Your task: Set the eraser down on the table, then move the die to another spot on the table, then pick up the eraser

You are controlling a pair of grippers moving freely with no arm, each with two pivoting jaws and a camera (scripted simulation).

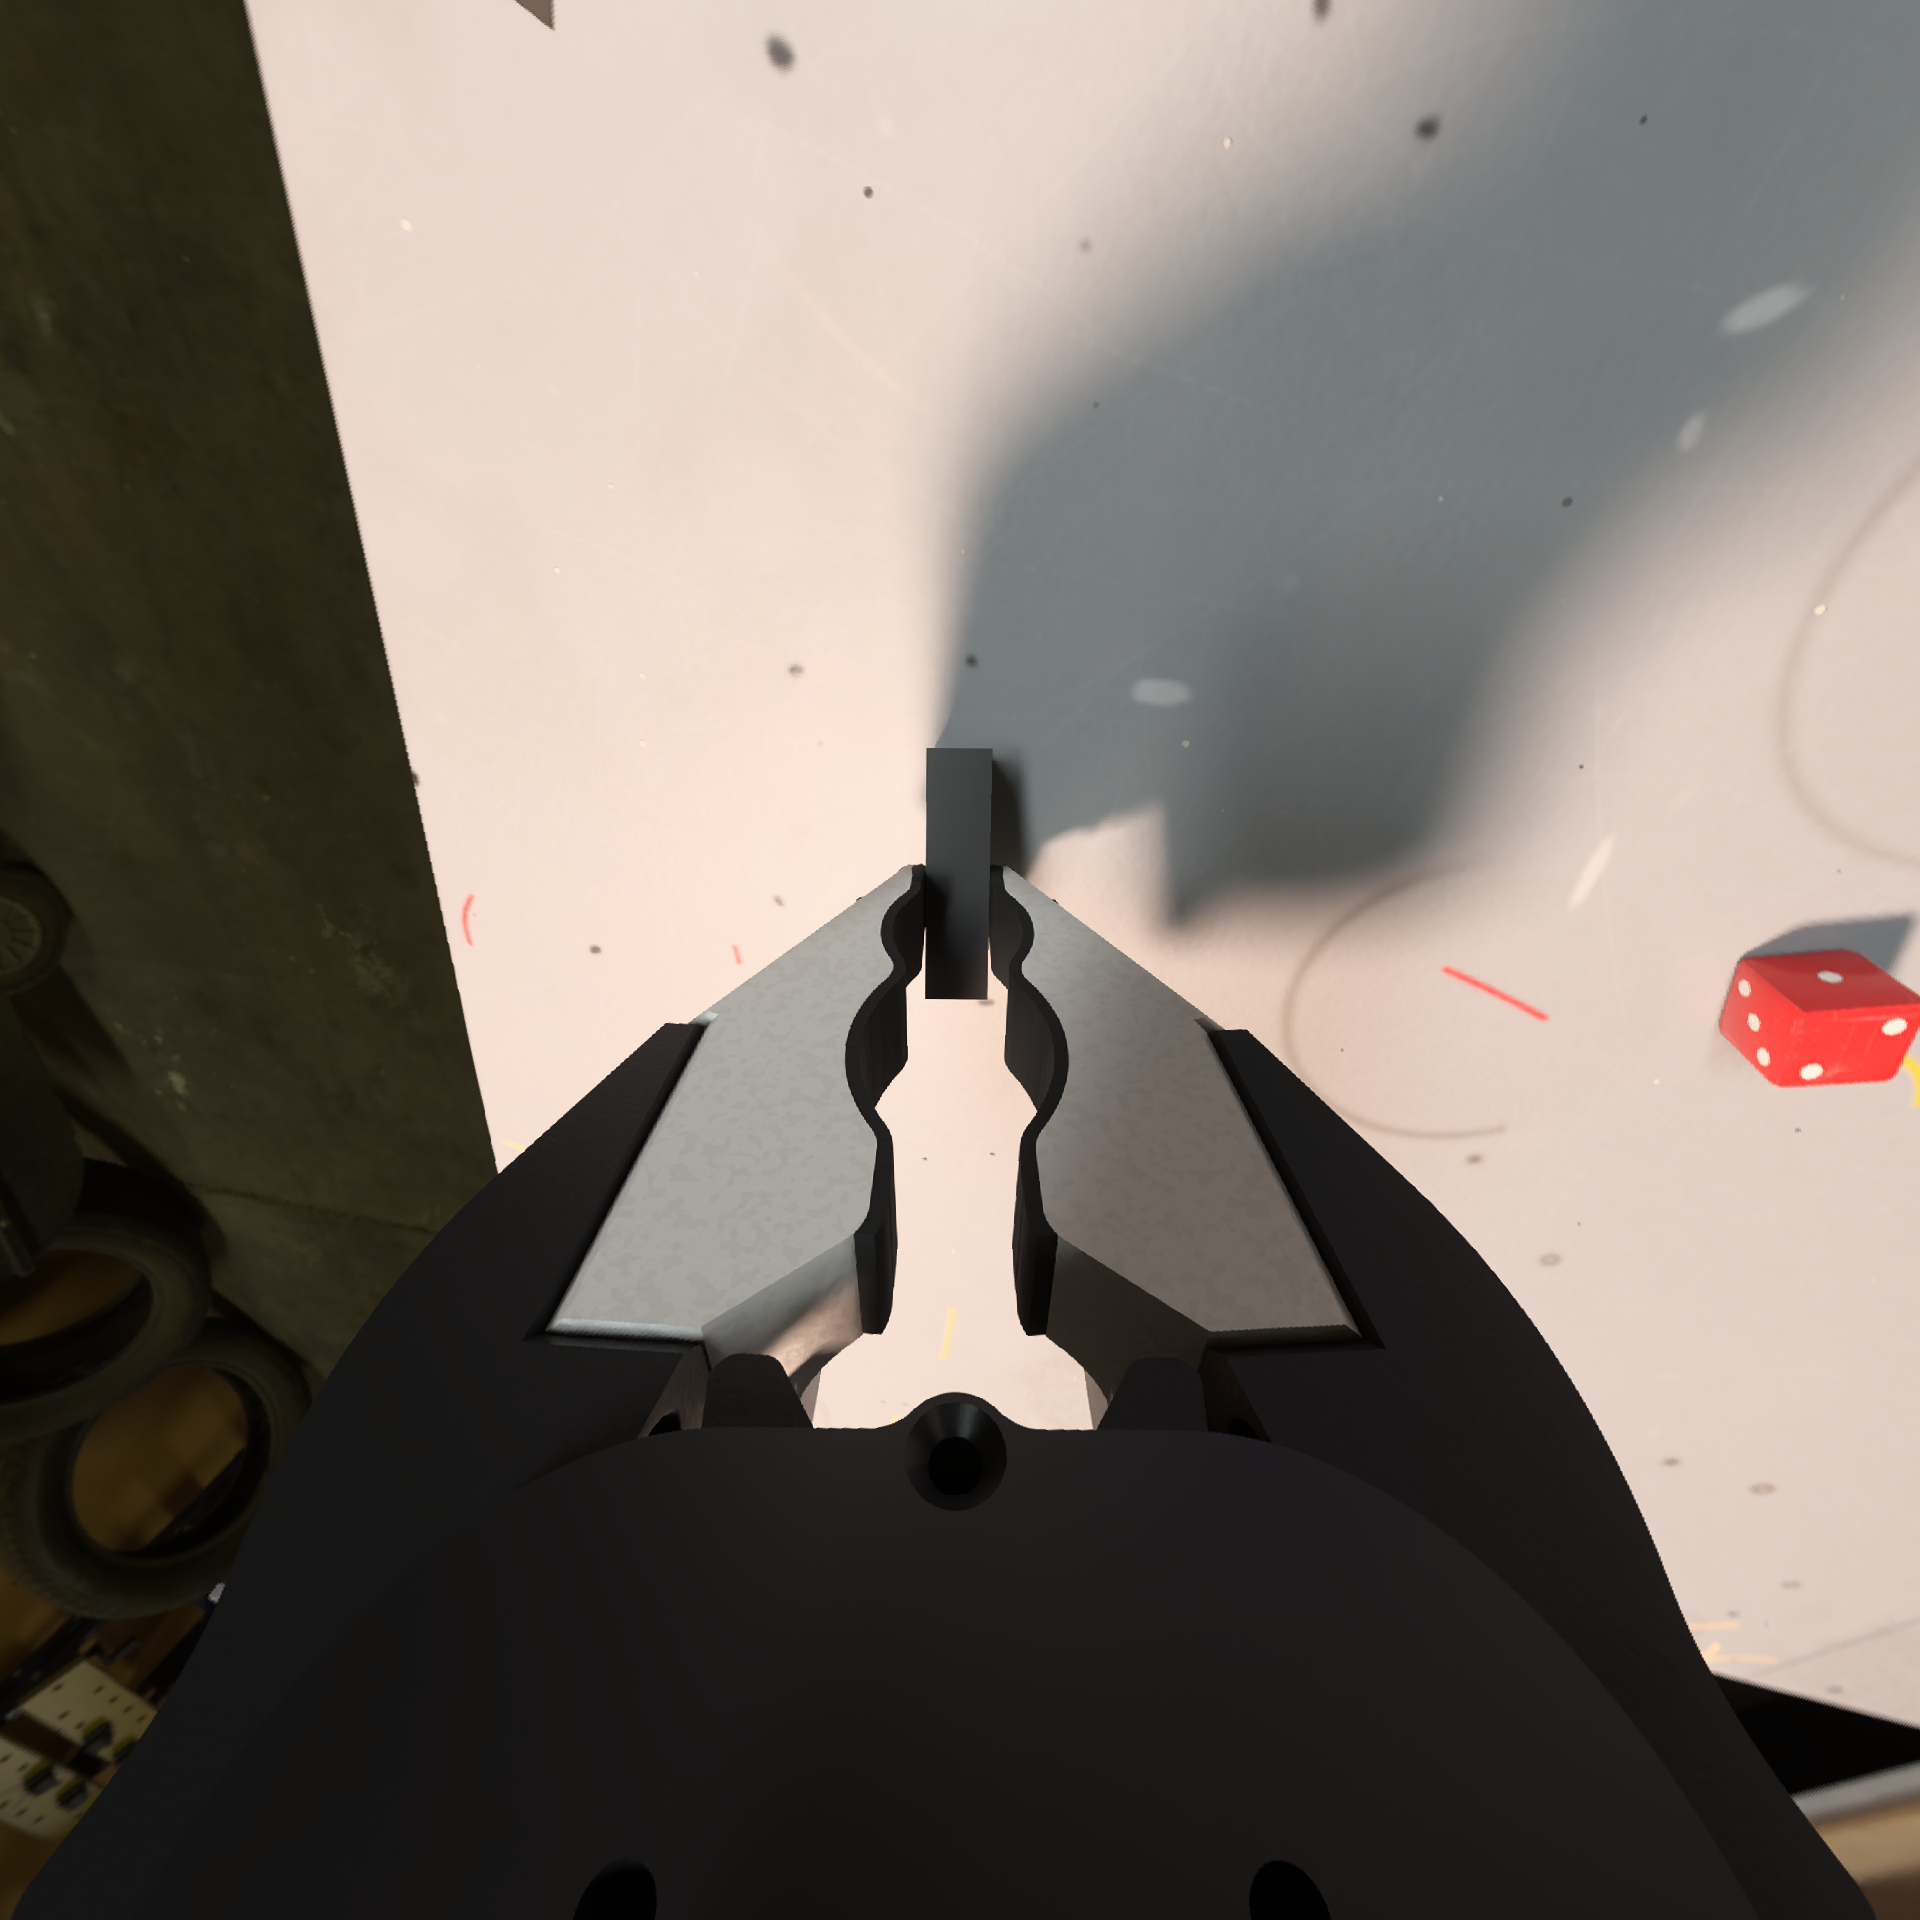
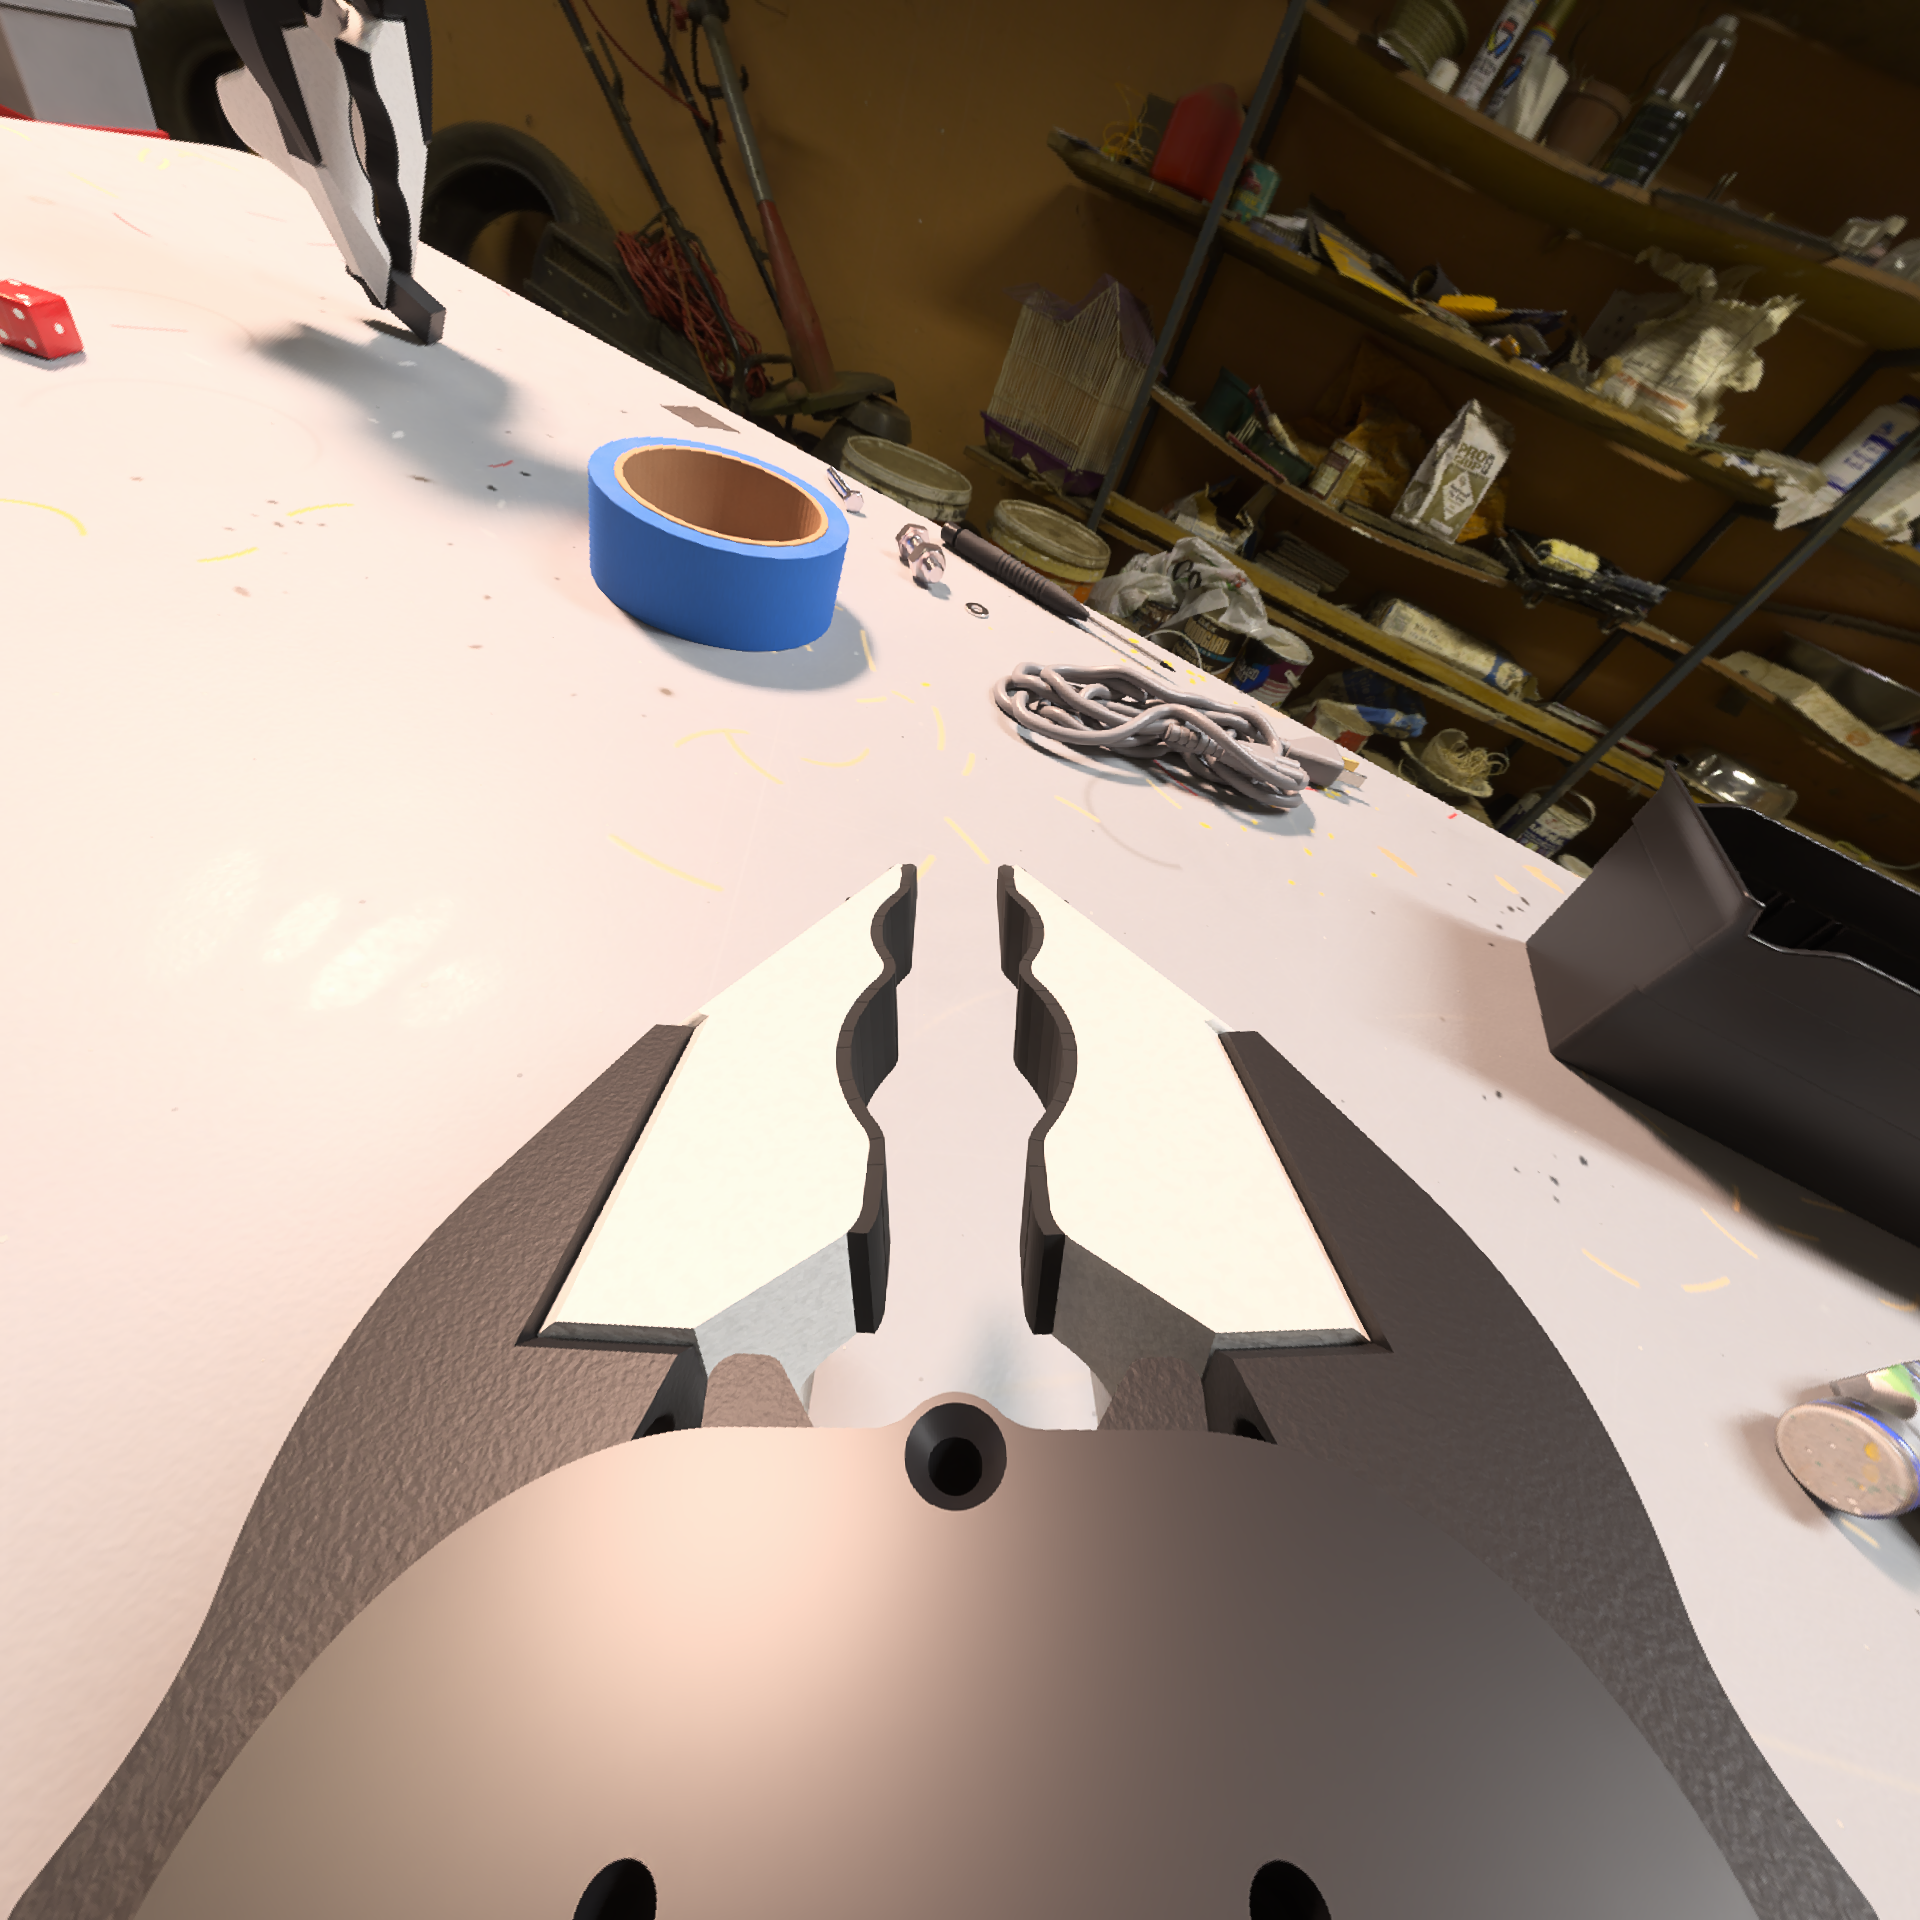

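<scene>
My left gripper (image 1: 956, 883) is shut on a dark grey eraser (image 1: 957, 831), which sticks out past the fingertips. In the right wrist view the left gripper (image 2: 387, 283) holds the eraser (image 2: 418, 309) low, at or just above the white table (image 2: 312, 831); I cannot tell if it touches. A red die (image 1: 1813, 1023) with white pips sits on the table to the right of the left gripper, and also shows at the far left of the right wrist view (image 2: 36, 322). My right gripper (image 2: 956, 878) is empty above the table, jaws a narrow gap apart.
A blue tape roll (image 2: 717, 561), a coiled grey cable (image 2: 1153, 732), nuts (image 2: 920, 551) and a dark thin tool (image 2: 1013, 571) lie ahead of the right gripper. A dark bin (image 2: 1745, 997) and a can (image 2: 1849, 1455) stand at its right. The table edge (image 1: 416, 831) runs left of the eraser.
</scene>
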